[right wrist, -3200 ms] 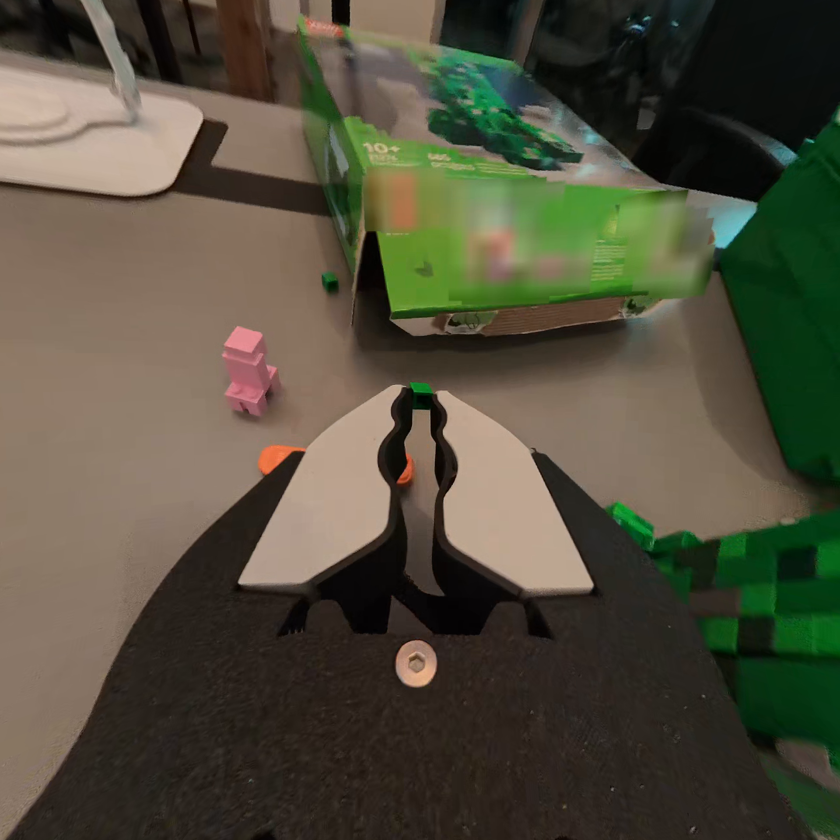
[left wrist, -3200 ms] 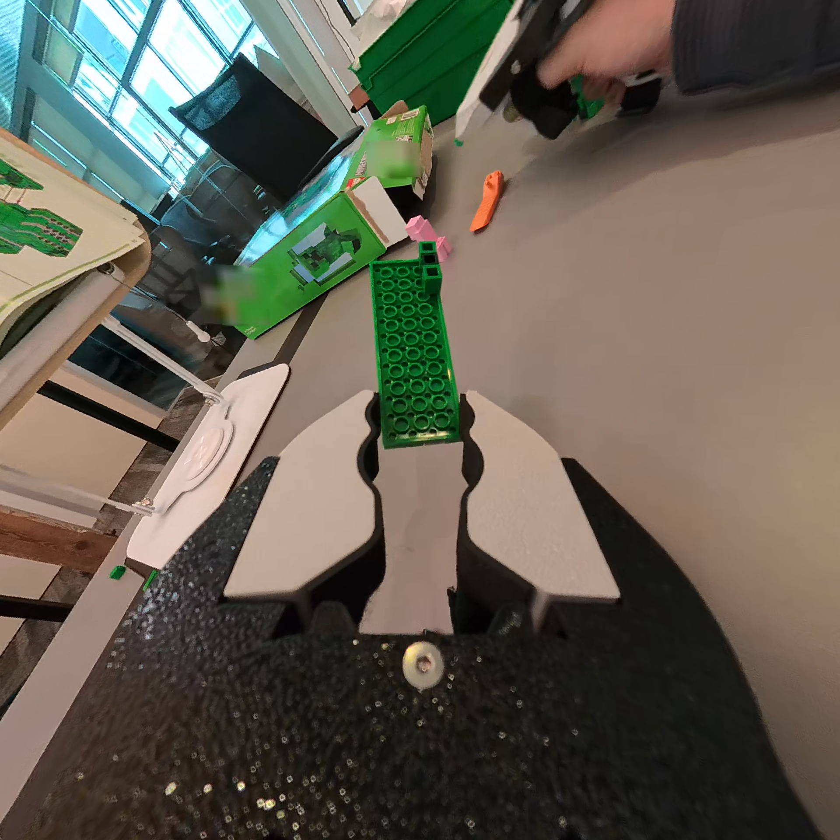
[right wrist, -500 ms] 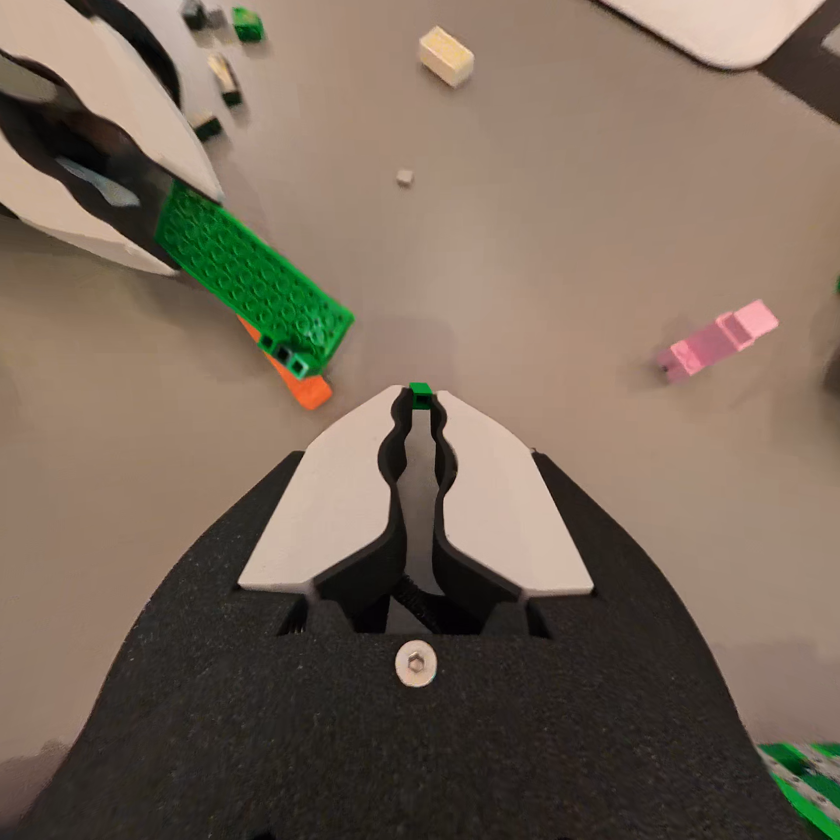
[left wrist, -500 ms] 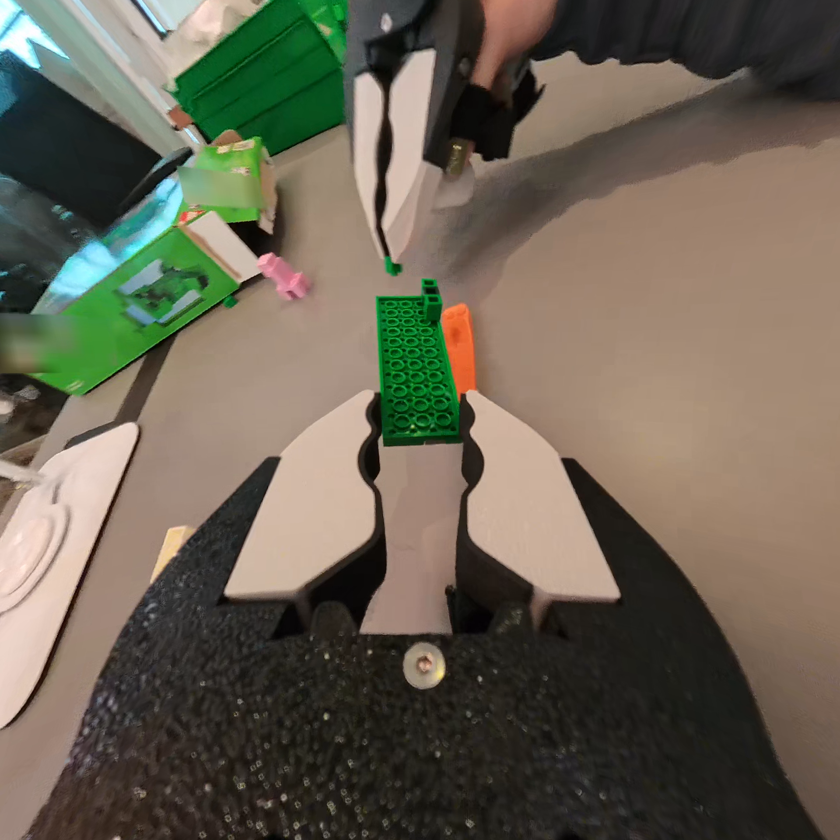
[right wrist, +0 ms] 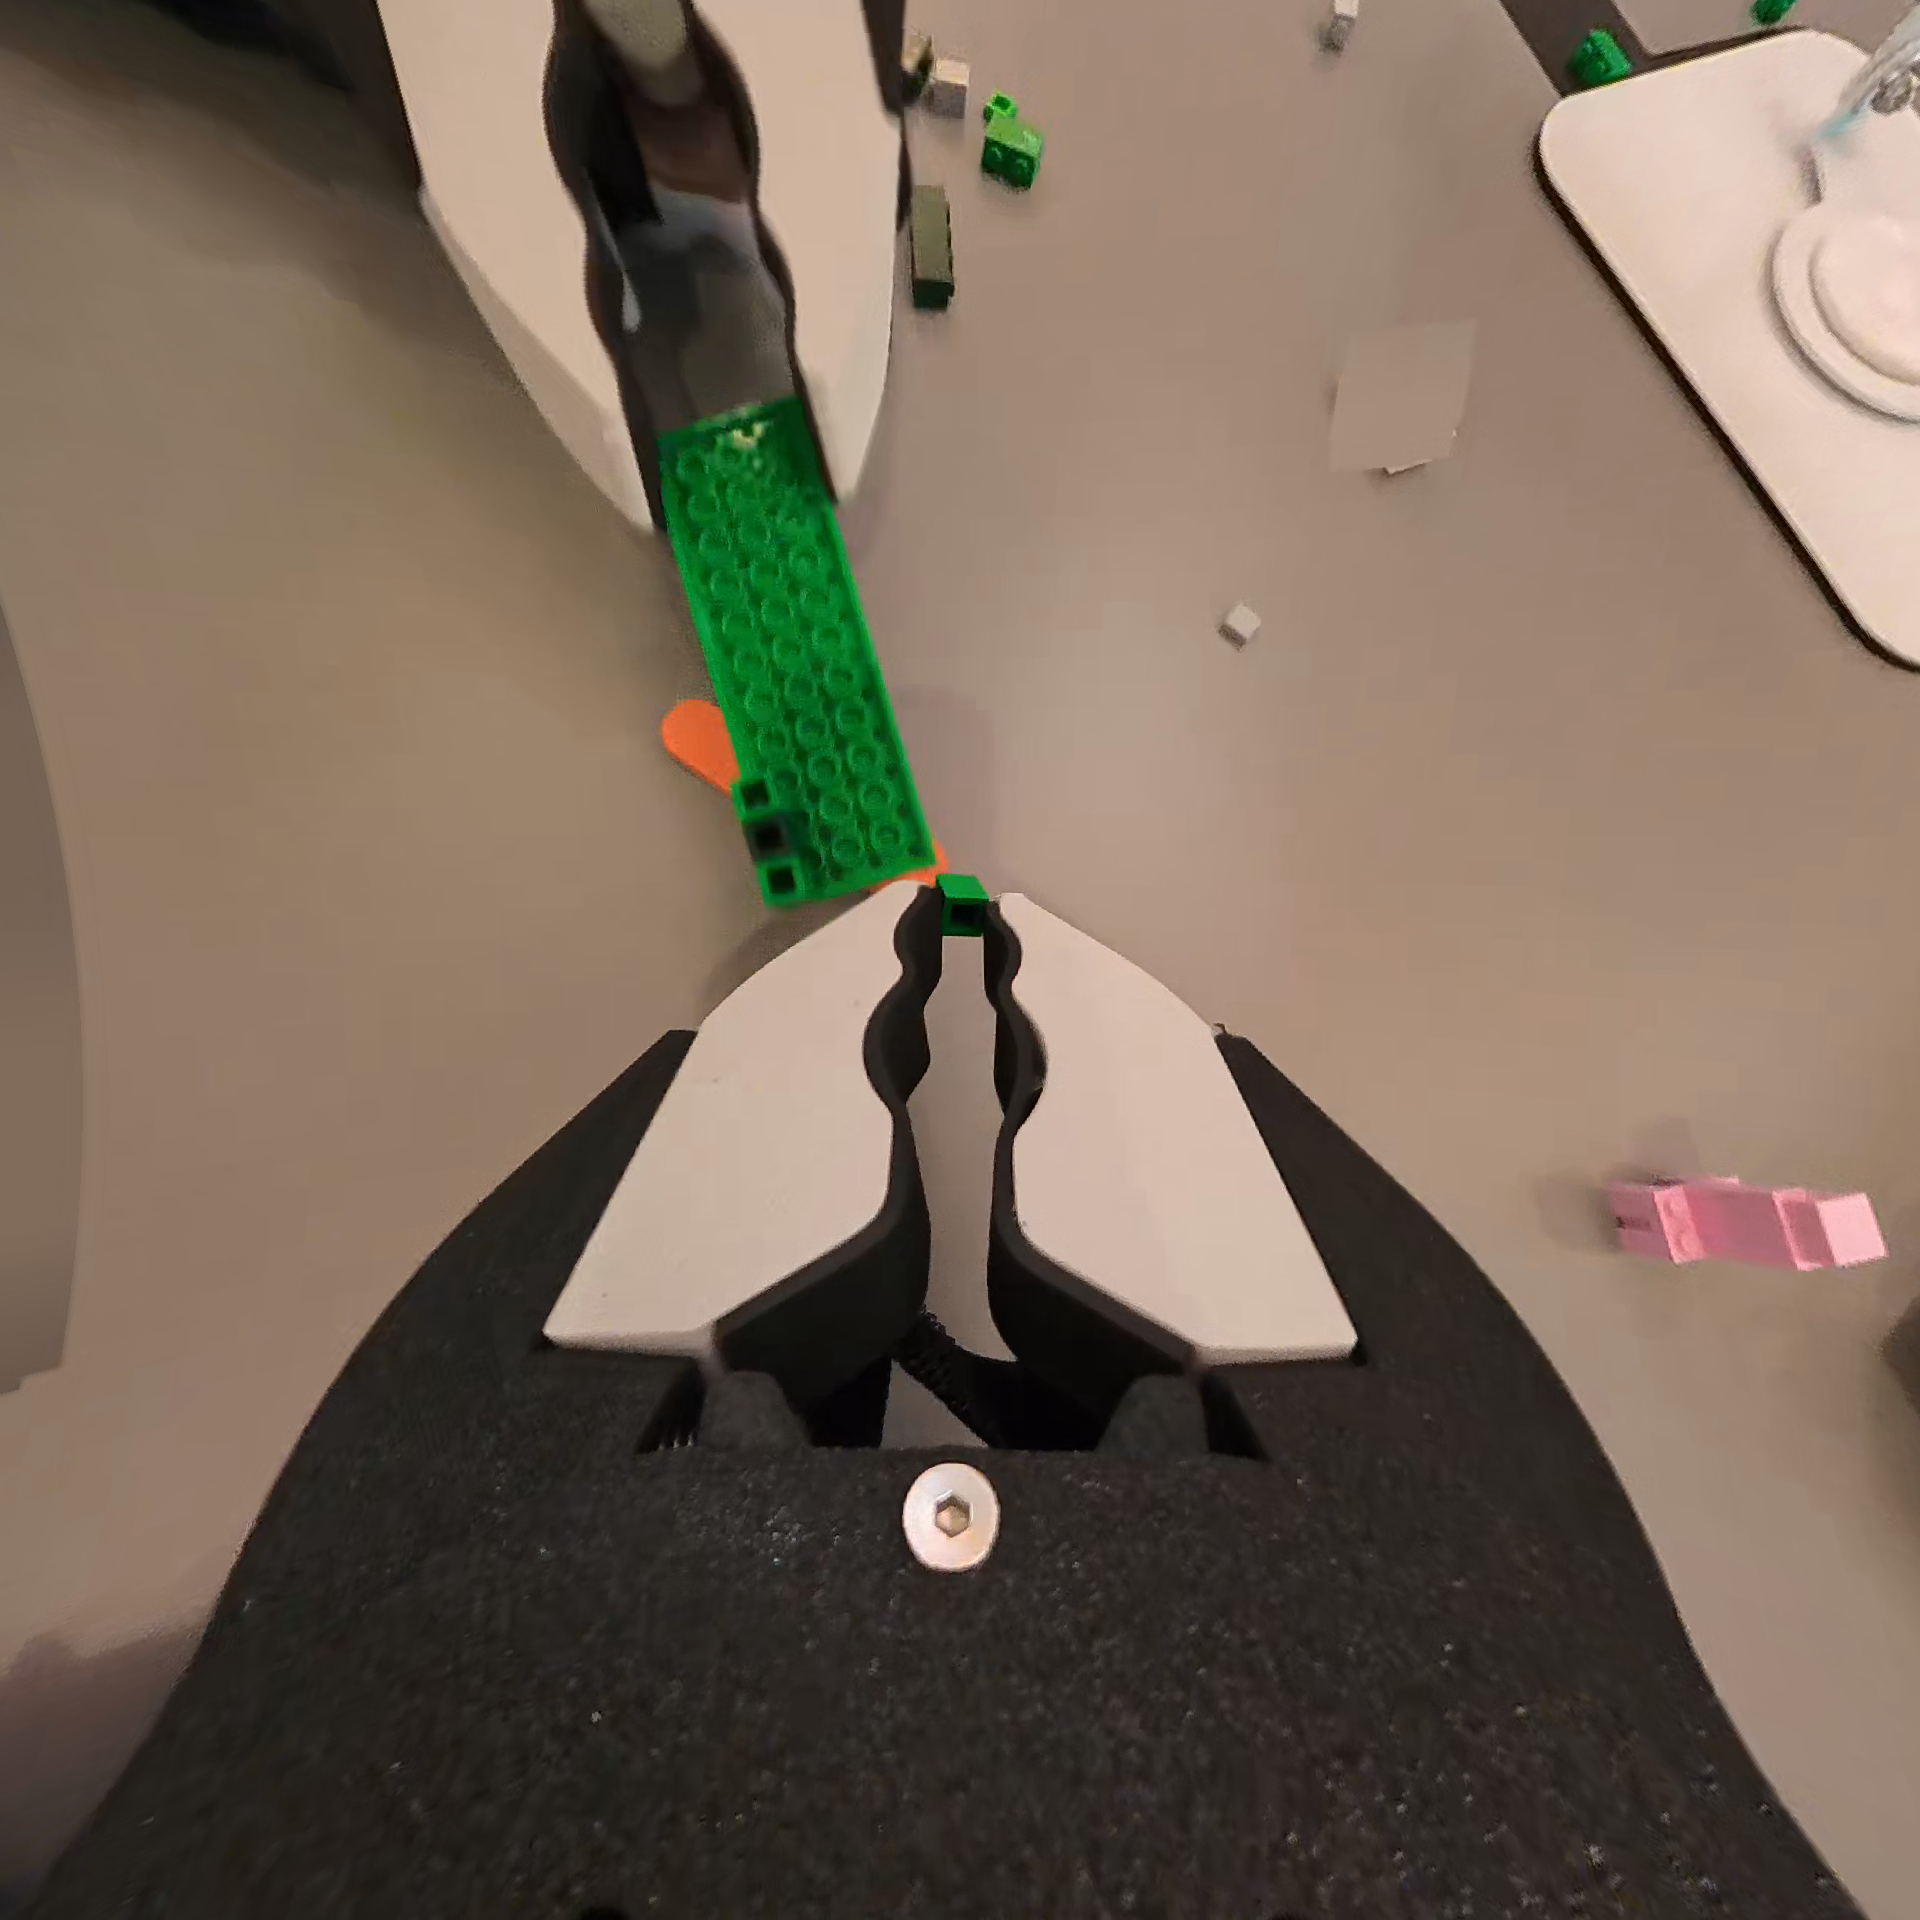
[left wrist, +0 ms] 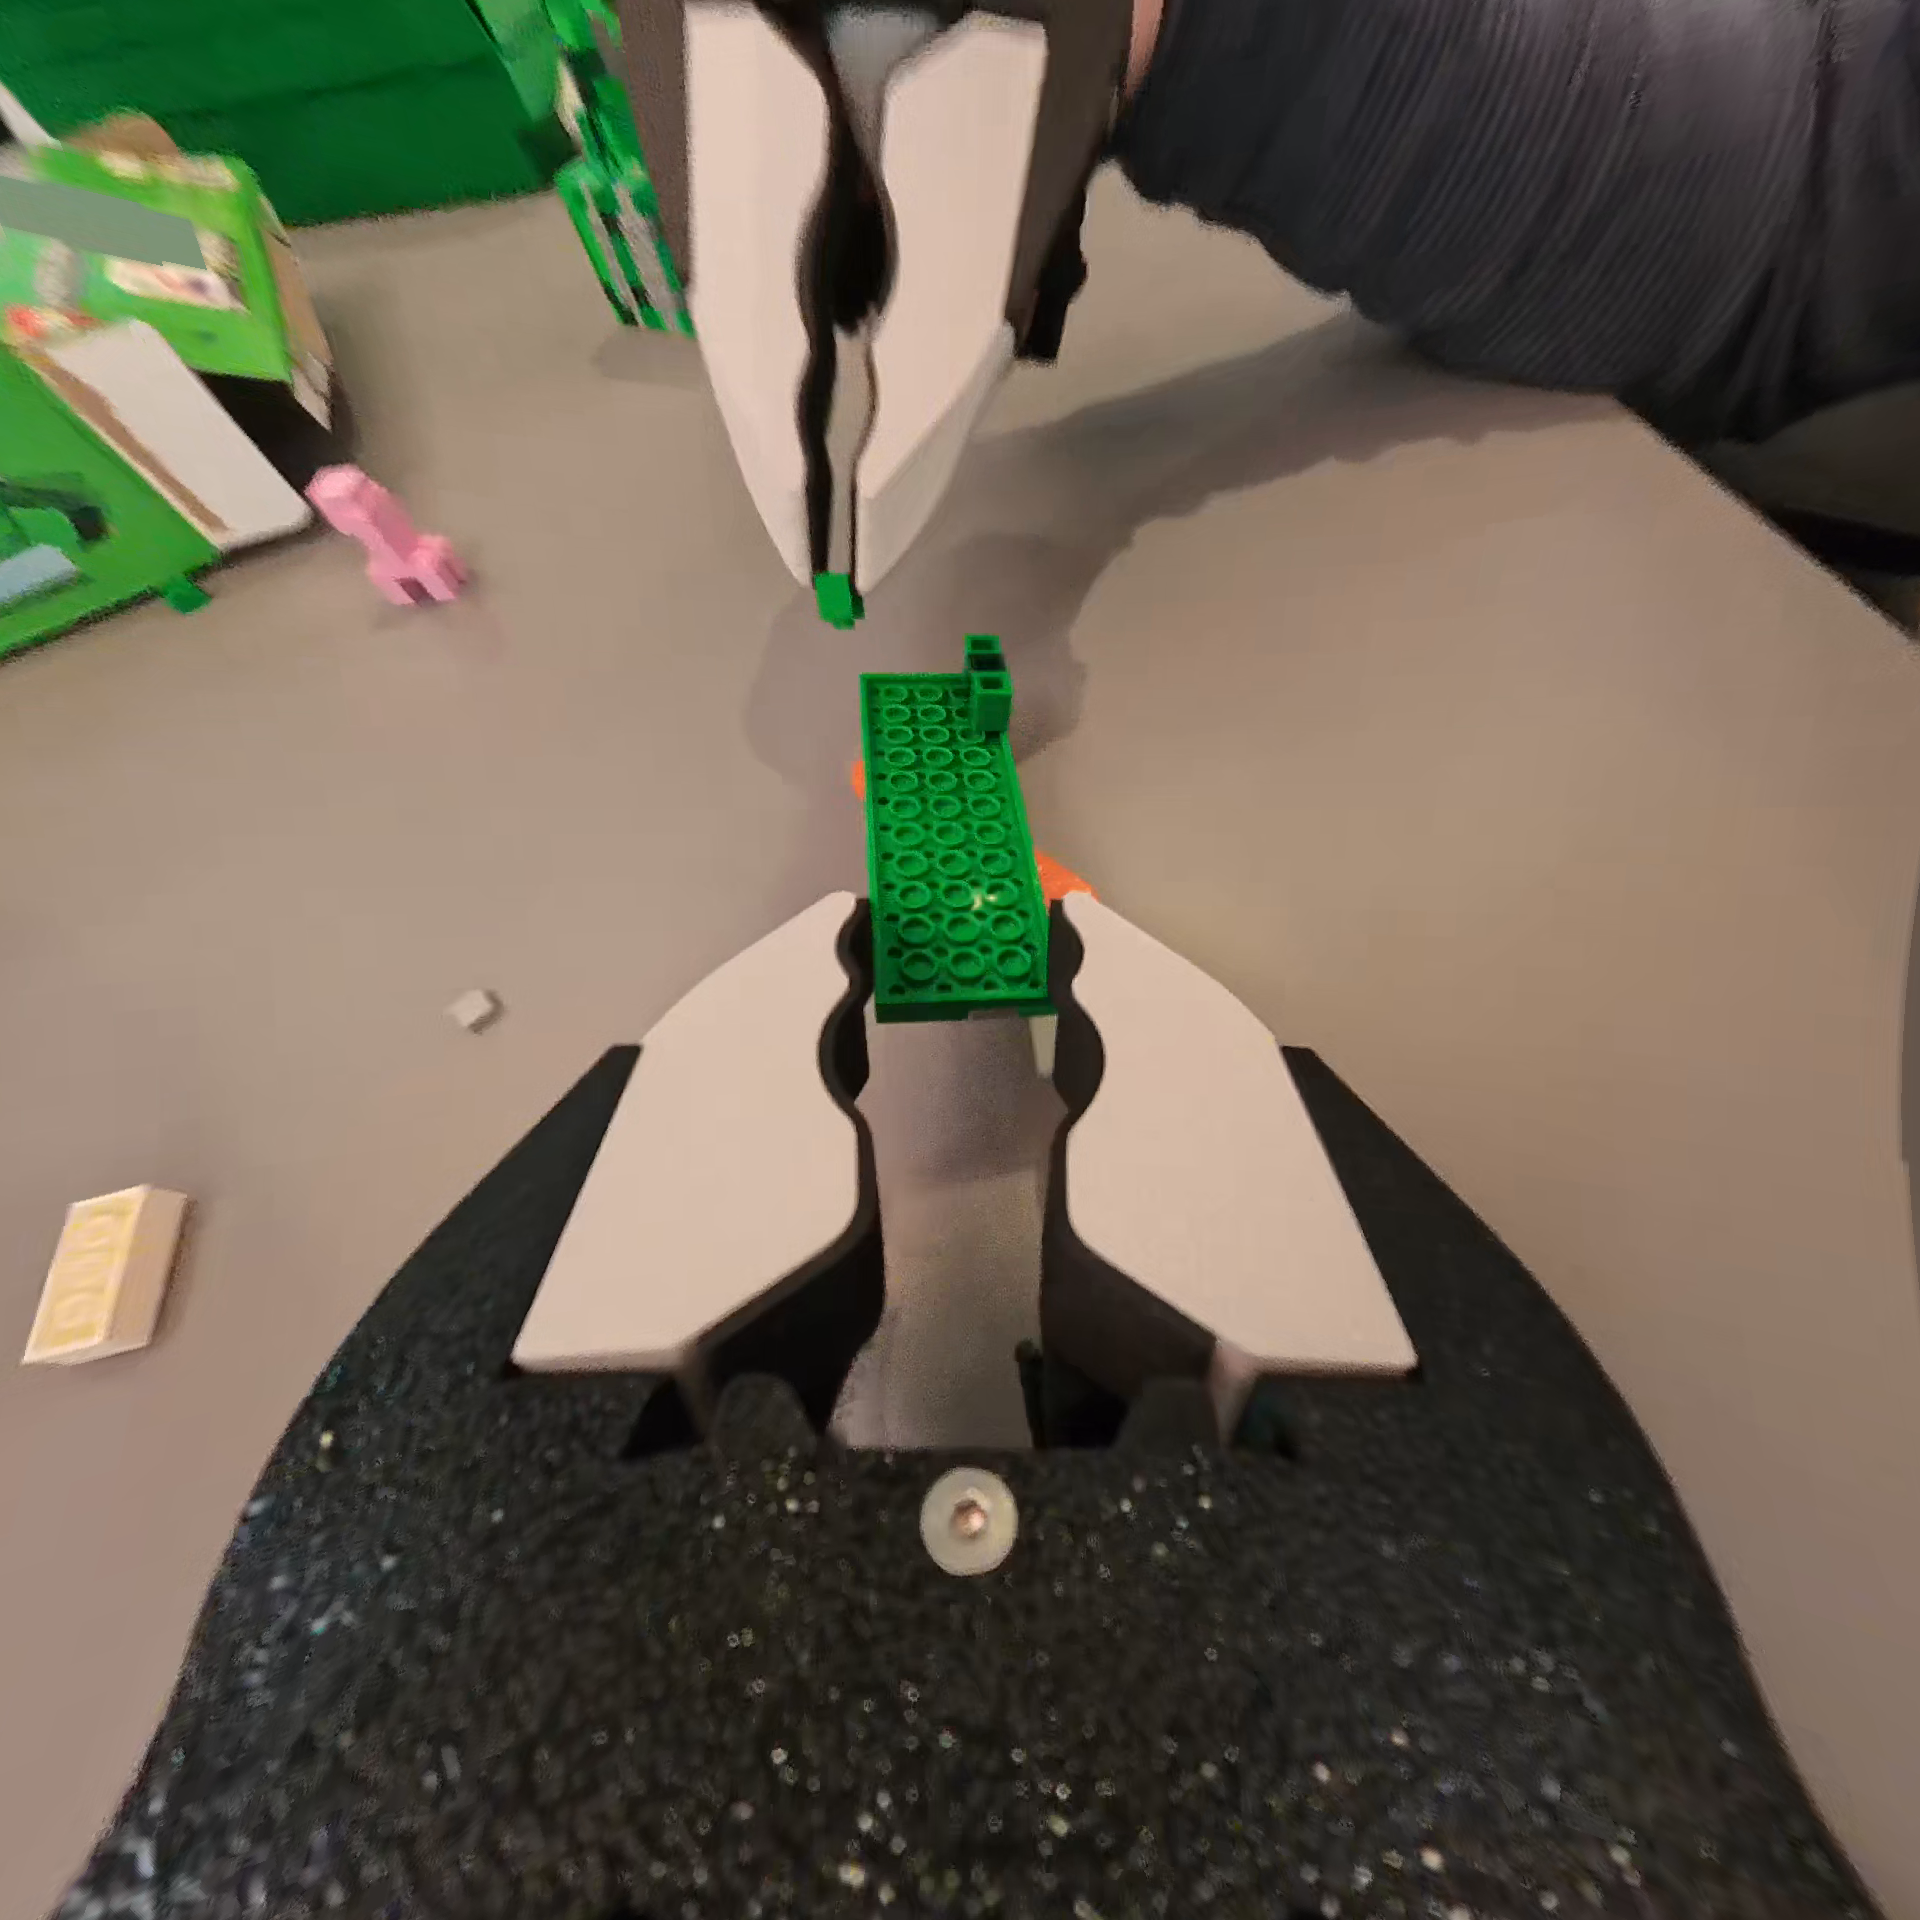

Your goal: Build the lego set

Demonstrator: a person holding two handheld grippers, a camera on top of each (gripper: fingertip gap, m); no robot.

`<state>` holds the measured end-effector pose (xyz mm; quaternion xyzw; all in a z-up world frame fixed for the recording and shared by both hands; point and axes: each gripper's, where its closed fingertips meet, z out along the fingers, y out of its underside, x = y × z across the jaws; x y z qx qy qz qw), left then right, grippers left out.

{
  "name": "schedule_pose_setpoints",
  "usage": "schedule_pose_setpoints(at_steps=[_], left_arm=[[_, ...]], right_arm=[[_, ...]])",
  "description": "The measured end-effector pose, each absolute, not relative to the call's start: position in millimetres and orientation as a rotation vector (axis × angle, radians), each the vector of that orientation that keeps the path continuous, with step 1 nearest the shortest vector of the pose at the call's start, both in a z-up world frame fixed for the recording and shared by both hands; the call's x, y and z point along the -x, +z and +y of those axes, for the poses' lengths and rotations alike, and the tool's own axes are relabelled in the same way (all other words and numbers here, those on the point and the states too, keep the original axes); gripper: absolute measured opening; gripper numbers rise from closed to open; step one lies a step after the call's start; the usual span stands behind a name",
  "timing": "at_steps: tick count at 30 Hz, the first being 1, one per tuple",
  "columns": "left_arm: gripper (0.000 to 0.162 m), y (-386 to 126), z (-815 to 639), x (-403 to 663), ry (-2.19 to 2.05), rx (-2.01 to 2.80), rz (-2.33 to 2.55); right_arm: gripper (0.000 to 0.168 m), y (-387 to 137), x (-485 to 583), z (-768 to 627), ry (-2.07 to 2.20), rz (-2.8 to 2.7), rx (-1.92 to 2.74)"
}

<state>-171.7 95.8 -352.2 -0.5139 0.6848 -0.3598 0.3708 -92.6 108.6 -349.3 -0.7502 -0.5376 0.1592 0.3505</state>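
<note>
So I'm working over the flat grey tabletop [left wrist: 1455, 935], which fills most of both views. Up in the far left corner of the left wrist view sits the open green cardboard set box [left wrist: 94, 416], and off to the right in the right wrist view there's a white rounded stand base [right wrist: 1704, 260] at the table edge.

My left gripper [left wrist: 956, 935] has its jaws clamped on the near end of the long green studded lego plate [left wrist: 951, 831] — the plate sticks straight out ahead, held off the table. A short row of small green bricks [left wrist: 987, 686] sits along one far corner of it. Under the plate lies an orange plastic brick-separator tool [right wrist: 696, 743], mostly hidden.

My right gripper [right wrist: 958, 914] is pinched tight on a tiny green single-stud lego brick [right wrist: 958, 904] at the very fingertips, hanging just beside the plate's far end, near that row of bricks but not touching.

Smaller stuff: a pink blocky lego pig [right wrist: 1756, 1236] lying on its side well to the right, a tan rectangular brick [left wrist: 104, 1278] near my left gripper, a few loose green bricks [right wrist: 1008, 140] farther off, and one tiny grey piece [right wrist: 1238, 625].
</note>
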Motion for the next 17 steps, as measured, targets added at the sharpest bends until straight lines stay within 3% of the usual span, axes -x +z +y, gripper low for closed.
schedule_pose_setpoints(at_steps=[1,6,17], left_arm=[[0.032,-345,97,176,-0.954,1.302,1.721],[0.032,-327,98,182,-1.068,1.324,1.626],[0.031,-369,109,193,-1.087,1.127,2.111]], right_arm=[[0.007,-350,94,108,0.427,-1.396,1.937],[0.007,-343,93,108,0.479,-1.363,1.894],[0.007,-352,115,98,0.540,-1.531,2.017]])
